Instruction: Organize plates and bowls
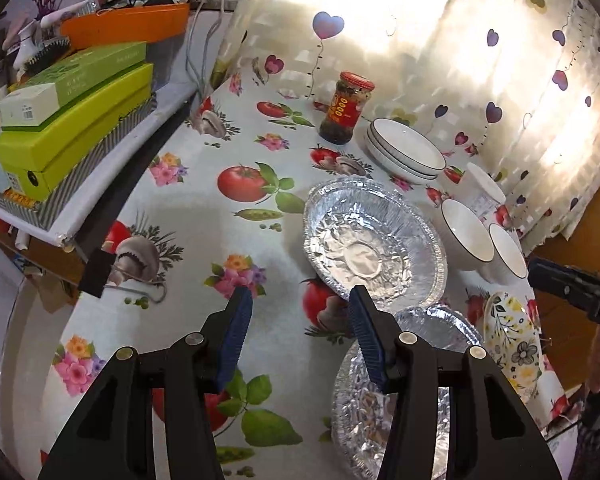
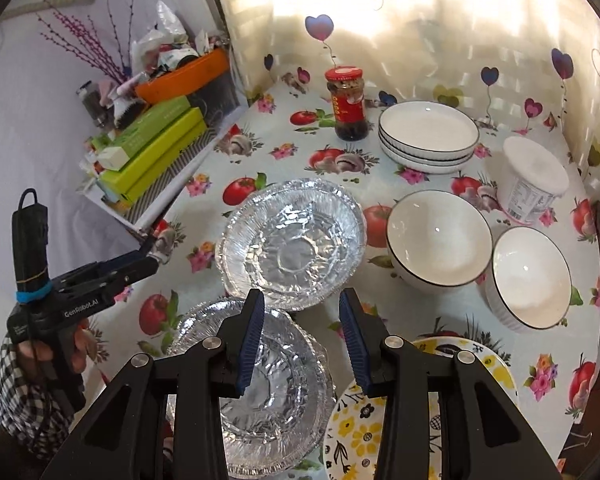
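My left gripper [image 1: 300, 314] hangs open over the flowered tablecloth, nothing between its blue pads. Just ahead of it sits a stack of foil pans [image 1: 374, 248], with more foil pans [image 1: 388, 420] under its right finger. My right gripper [image 2: 302, 314] is open too and holds nothing. It hovers above the near foil pans [image 2: 256, 380], beside a yellow floral plate [image 2: 356, 420]. Two white bowls [image 2: 438, 236] [image 2: 530, 276] stand to the right. Stacked white plates [image 2: 428, 128] sit at the back.
A red-lidded jar [image 2: 348, 104] stands left of the white plates, and a white tub [image 2: 534, 184] behind the bowls. Green boxes [image 2: 156, 152] and an orange tray crowd a shelf on the left. A heart-print curtain bounds the table's back and right.
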`<state>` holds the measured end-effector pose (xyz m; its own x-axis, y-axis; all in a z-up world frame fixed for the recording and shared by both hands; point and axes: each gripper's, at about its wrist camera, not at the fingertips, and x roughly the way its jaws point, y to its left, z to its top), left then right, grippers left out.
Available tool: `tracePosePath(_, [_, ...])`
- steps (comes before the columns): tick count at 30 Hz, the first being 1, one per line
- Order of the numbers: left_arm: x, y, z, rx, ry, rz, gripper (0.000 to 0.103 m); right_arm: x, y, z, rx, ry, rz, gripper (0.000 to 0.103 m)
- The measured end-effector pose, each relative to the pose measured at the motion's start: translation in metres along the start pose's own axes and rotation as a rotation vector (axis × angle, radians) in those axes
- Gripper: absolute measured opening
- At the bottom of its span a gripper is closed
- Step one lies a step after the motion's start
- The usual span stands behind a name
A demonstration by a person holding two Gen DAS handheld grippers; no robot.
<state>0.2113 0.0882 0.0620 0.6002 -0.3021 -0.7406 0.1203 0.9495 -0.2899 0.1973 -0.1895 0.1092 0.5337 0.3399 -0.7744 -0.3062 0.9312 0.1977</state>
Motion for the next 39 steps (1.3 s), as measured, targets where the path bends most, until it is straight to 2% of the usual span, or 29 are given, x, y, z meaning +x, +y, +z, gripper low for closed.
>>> tracePosePath(4, [0.018,-0.004,0.008,-0.014,0.025,-0.028,0.052,-0.008,-0.013,-0.009,0.026,-0.010,-0.016,0.039])
tracePosePath(9, [0.050,-0.011,0.015,-0.008,0.075,-0.019,0.052,-0.015,-0.031,-0.020,0.064,-0.028,-0.029,0.039])
tracePosePath(14, [0.078,-0.009,0.014,-0.038,0.133,-0.016,0.052,-0.008,-0.039,-0.029,0.075,-0.011,-0.032,0.039])
tracePosePath(20, [0.096,-0.009,0.015,-0.062,0.160,0.005,0.052,0.005,-0.043,-0.031,0.085,0.010,-0.021,0.039])
tracePosePath(25, [0.099,-0.003,0.016,-0.096,0.150,0.018,0.051,0.013,-0.043,-0.033,0.079,0.032,-0.019,0.039])
tracePosePath(27, [0.102,0.002,0.016,-0.121,0.167,0.022,0.034,0.015,-0.042,-0.033,0.079,0.036,-0.017,0.039])
tracePosePath(30, [0.105,0.004,0.015,-0.124,0.174,0.029,0.030,0.016,-0.040,-0.034,0.075,0.039,-0.017,0.039])
tracePosePath(32, [0.106,0.006,0.015,-0.130,0.177,0.028,0.019,0.016,-0.040,-0.034,0.072,0.040,-0.019,0.039])
tracePosePath(39, [0.100,0.021,0.015,-0.176,0.161,0.037,0.014,0.018,-0.038,-0.034,0.072,0.046,-0.028,0.039])
